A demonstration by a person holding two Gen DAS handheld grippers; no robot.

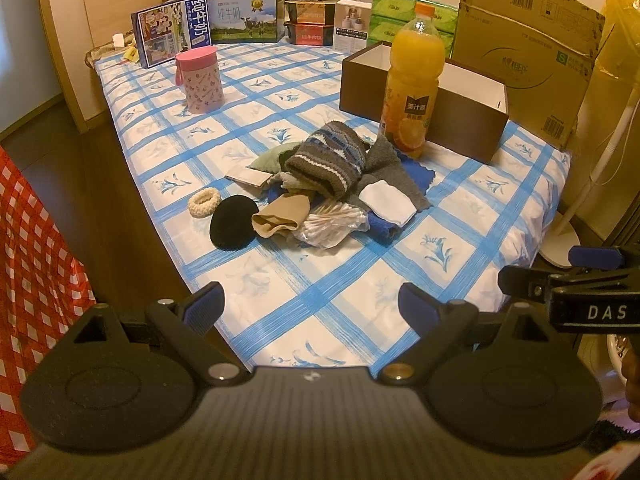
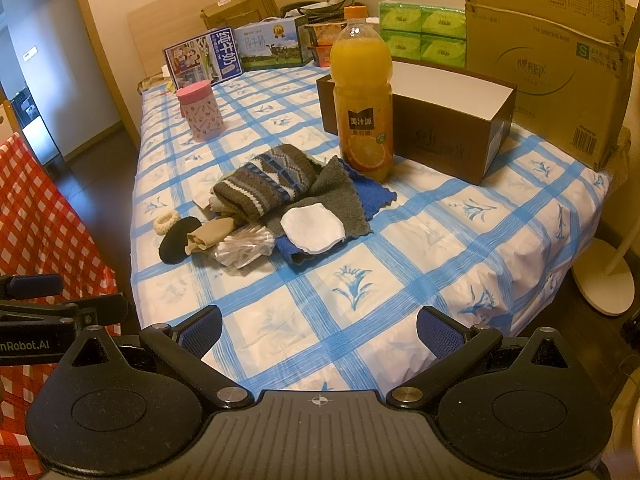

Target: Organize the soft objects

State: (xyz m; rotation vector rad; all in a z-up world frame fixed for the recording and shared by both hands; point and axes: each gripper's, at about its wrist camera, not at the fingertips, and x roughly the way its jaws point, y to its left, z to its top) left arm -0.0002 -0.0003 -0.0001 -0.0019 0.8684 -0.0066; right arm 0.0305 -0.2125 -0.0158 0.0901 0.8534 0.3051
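Right wrist view: both grippers (image 2: 318, 332) gape empty; reaching the knit pile (image 2: 264, 188) risks toppling the juice bottle (image 2: 362, 96).

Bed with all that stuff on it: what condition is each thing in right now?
Left gripper: fingers apart, empty.
Right gripper: fingers apart, empty.
Juice bottle: upright, capped, nearly full.
Pink canister: upright, lid on.
Brown box: open on top.
Pile of soft items: jumbled, unsorted.
Cream scrunchie: lying beside the pile.

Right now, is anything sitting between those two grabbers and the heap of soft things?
No. Only bare checked bedcover lies between each open hand-held gripper and the pile of soft things. The juice bottle stands behind it.
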